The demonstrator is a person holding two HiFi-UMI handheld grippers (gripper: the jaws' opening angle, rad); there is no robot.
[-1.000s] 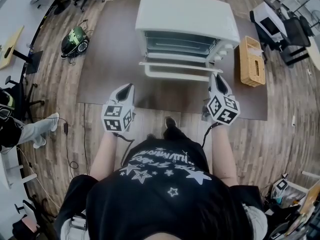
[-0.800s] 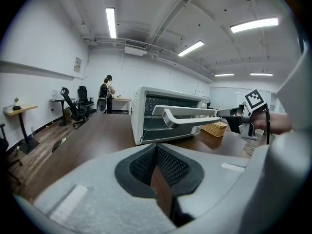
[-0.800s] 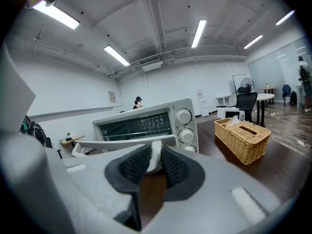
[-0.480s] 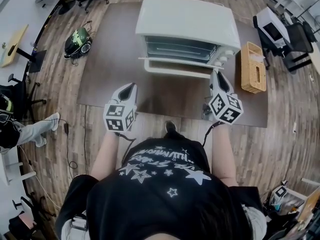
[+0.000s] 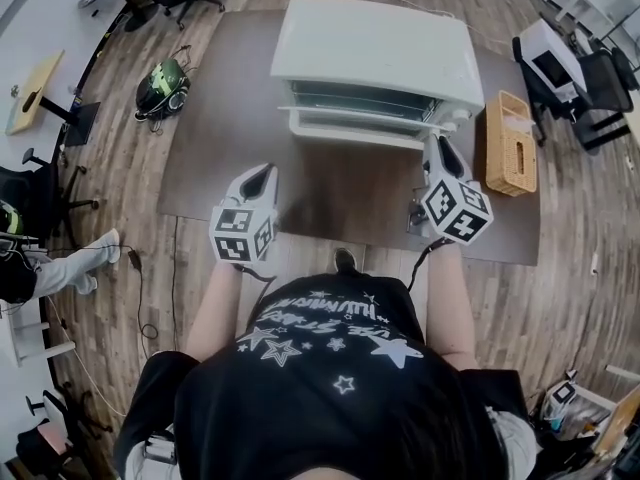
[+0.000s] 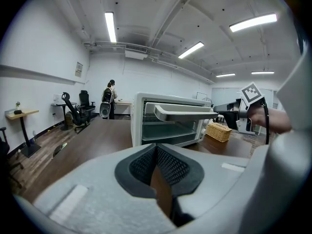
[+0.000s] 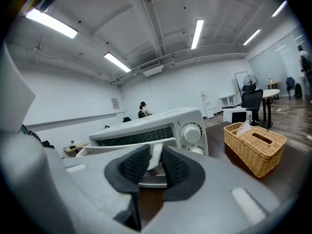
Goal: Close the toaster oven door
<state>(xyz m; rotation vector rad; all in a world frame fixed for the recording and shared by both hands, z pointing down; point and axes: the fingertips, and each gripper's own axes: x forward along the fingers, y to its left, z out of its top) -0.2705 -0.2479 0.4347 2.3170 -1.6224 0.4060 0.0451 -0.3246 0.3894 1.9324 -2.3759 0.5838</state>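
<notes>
A white toaster oven (image 5: 375,38) stands on the brown table (image 5: 230,138). Its door (image 5: 362,125) is swung partway up, leaving a gap at the top. My right gripper (image 5: 432,144) is shut on the right end of the door handle (image 7: 117,147); the white bar sits between the dark pads (image 7: 176,165). In the left gripper view the handle (image 6: 185,112) sticks out in front of the oven (image 6: 146,126), with the right gripper (image 6: 220,110) at its end. My left gripper (image 5: 258,174) hovers over the table's near-left part, shut and empty, well short of the oven.
A wicker tissue basket (image 5: 510,142) sits just right of the oven, close to my right gripper. The oven's knobs (image 7: 191,133) are on its right front. Office chairs (image 5: 580,68) and a green-black object (image 5: 160,78) stand on the wooden floor. A person (image 6: 108,99) stands far back.
The oven door has swung up from nearly level to partly shut, and my right gripper has moved forward with the handle in it. The left gripper has stayed put.
</notes>
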